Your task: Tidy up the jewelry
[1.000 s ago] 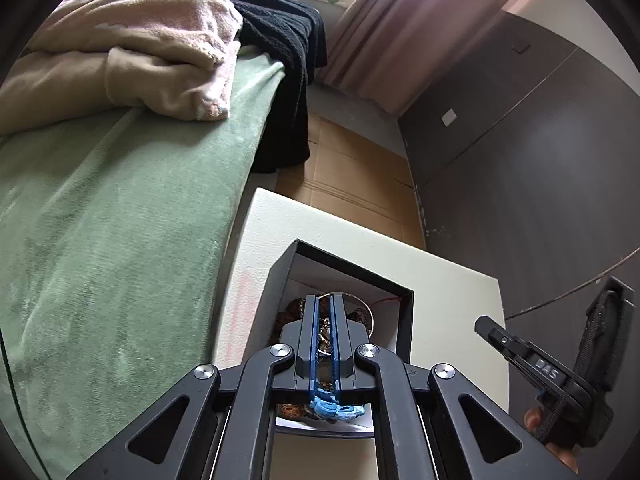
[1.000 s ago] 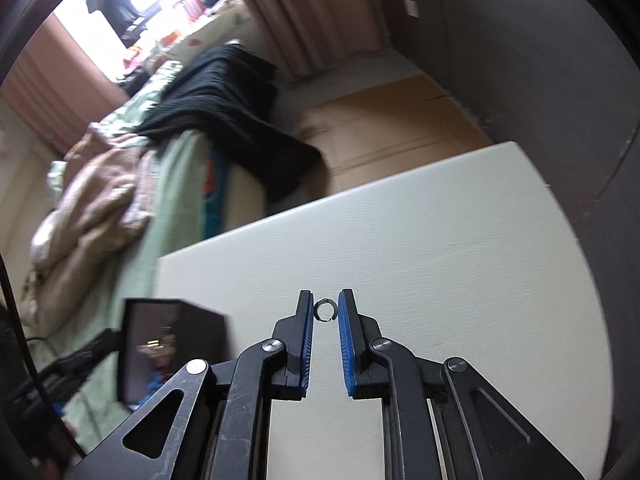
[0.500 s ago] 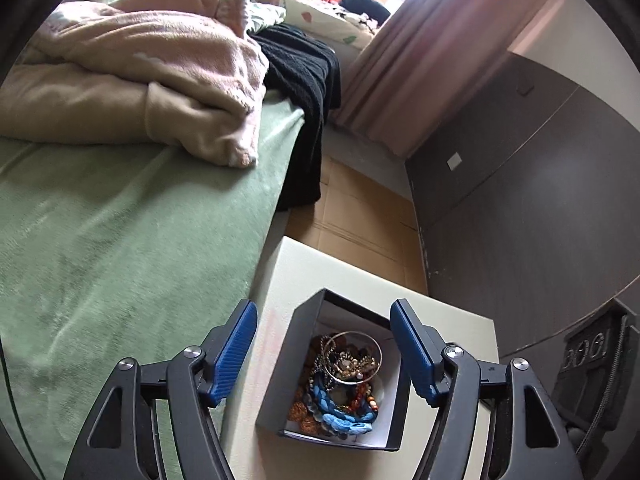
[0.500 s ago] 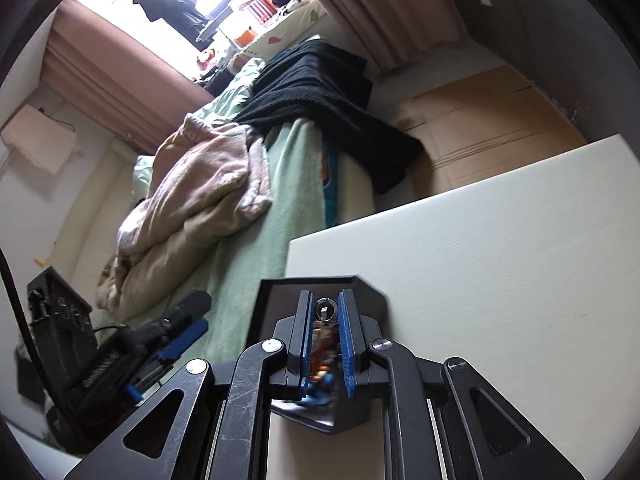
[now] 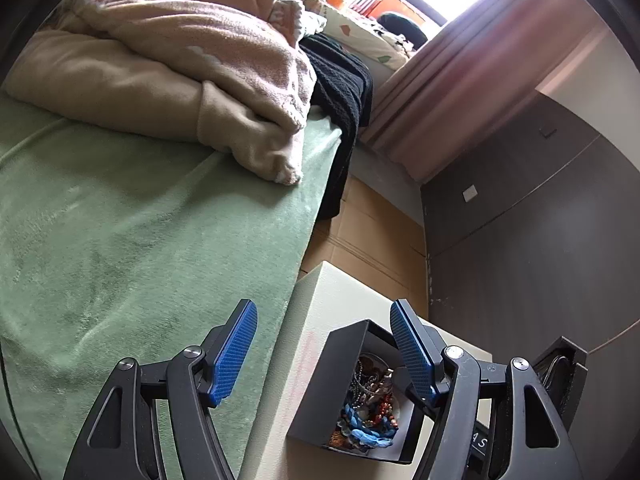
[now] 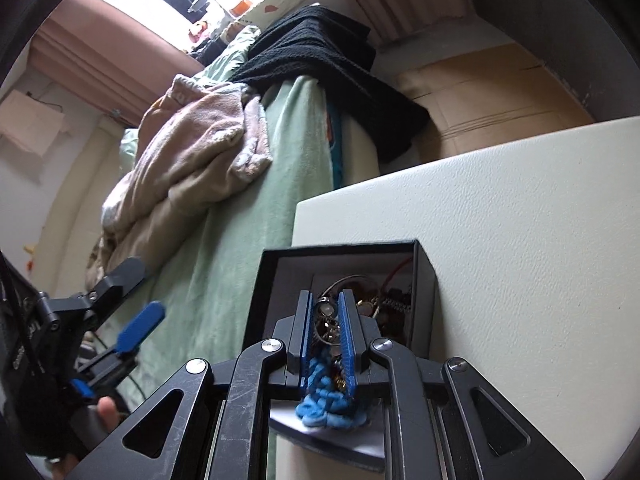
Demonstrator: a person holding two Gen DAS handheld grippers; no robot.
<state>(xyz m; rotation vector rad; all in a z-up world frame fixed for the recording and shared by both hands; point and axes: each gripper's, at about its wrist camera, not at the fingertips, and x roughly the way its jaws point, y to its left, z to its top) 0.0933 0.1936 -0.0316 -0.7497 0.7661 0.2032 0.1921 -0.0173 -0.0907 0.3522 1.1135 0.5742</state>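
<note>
Left gripper (image 5: 320, 344) is spread wide, nothing held between the blue pads (image 5: 234, 354); it is seen above the near table edge, with the black jewelry box (image 5: 320, 396) at roughly 5 o'clock in the left wrist view, partly behind the right-hand finger. The box is open-topped, sits on the white table (image 5: 332, 296) close to the edge nearest the bed, and is packed with jewelry: a blue braided cord (image 5: 370, 436) at the near end, red and brown beads and a metal bangle behind it. Right gripper (image 6: 325, 312) is narrowed down over the box (image 6: 272, 280), pads close together with a small silver ring (image 6: 326, 309) pinched at the tips; the ring is located directly above the box contents. A blue braided cord (image 6: 324, 404) is seen at 6 o'clock between the finger bases, spilling over the near box wall. White table (image 6: 520, 240) fills 3 o'clock. Green blanket (image 5: 120, 240) and a beige fleece bundle (image 5: 180, 72) are seen at 9 to 12 o'clock in the left view.
</note>
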